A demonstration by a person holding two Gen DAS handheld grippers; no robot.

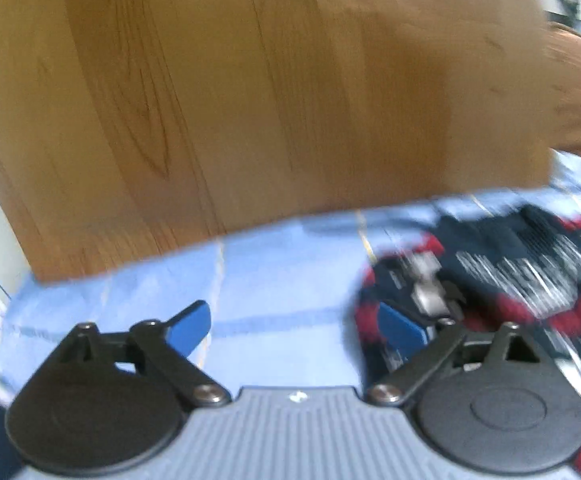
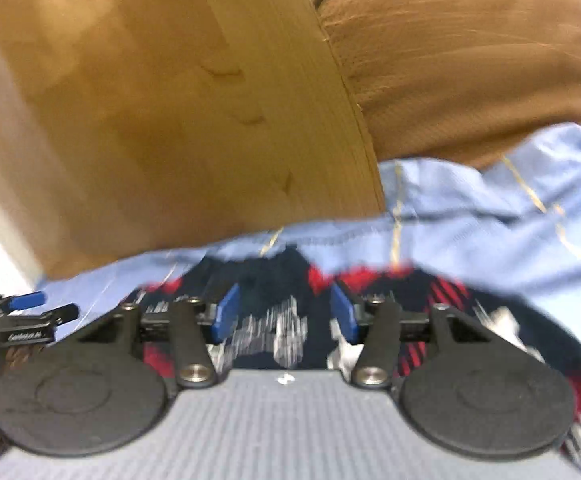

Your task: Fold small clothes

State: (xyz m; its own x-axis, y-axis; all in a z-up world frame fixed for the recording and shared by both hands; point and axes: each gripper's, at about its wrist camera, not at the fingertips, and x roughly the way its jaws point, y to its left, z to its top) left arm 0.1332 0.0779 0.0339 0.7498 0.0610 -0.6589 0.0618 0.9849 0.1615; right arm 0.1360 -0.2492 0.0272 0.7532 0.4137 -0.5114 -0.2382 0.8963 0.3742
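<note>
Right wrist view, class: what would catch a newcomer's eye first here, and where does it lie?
The dark garment with red and white patterning stands out, spread on the light blue sheet under the right gripper, whose blue pads stand apart. Behind it rise a wooden headboard and a brown pillow. The left gripper shows at the left edge.

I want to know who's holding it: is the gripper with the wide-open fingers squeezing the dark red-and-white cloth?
No, the left gripper stands open over the blue sheet, with the cloth off to its side.

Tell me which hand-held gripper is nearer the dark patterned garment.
Right. The right hand-held gripper hangs directly over the dark patterned garment, jaws apart. The left hand-held gripper sits beside it over the blue sheet.
</note>
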